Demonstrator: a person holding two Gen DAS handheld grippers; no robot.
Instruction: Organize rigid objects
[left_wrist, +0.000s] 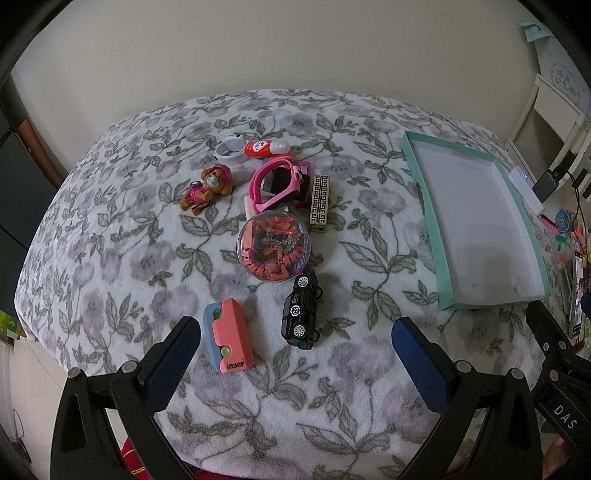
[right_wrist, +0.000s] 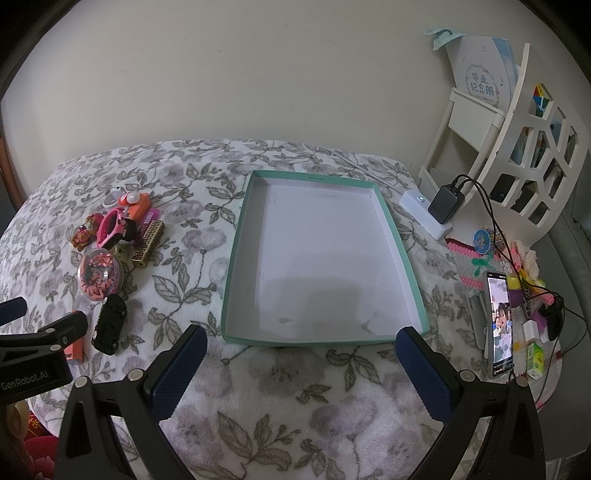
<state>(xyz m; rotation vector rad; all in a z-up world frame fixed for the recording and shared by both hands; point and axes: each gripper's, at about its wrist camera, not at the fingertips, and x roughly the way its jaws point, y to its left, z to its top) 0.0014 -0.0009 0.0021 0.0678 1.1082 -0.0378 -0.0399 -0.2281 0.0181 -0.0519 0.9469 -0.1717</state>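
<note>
A cluster of small items lies on the floral blanket: a pink and blue block (left_wrist: 229, 334), a black toy car (left_wrist: 302, 309), a clear ball of orange beads (left_wrist: 273, 246), a gold patterned bar (left_wrist: 320, 203), a pink watch band (left_wrist: 277, 181), a dog figure (left_wrist: 208, 187) and a red and white tube (left_wrist: 266, 147). An empty teal tray (right_wrist: 408, 266) with a white floor sits to their right. My left gripper (left_wrist: 295, 332) hangs open just before the block and car. My right gripper (right_wrist: 301, 341) is open at the tray's near edge, holding nothing.
The blanket-covered table (right_wrist: 295, 387) ends at a cream wall. At the right stand a white shelf (right_wrist: 524, 155), a charger with cables (right_wrist: 445, 203), a lit phone (right_wrist: 499, 325) and assorted small toys (right_wrist: 517, 266). In the right wrist view the left gripper's body (right_wrist: 33, 362) shows at far left.
</note>
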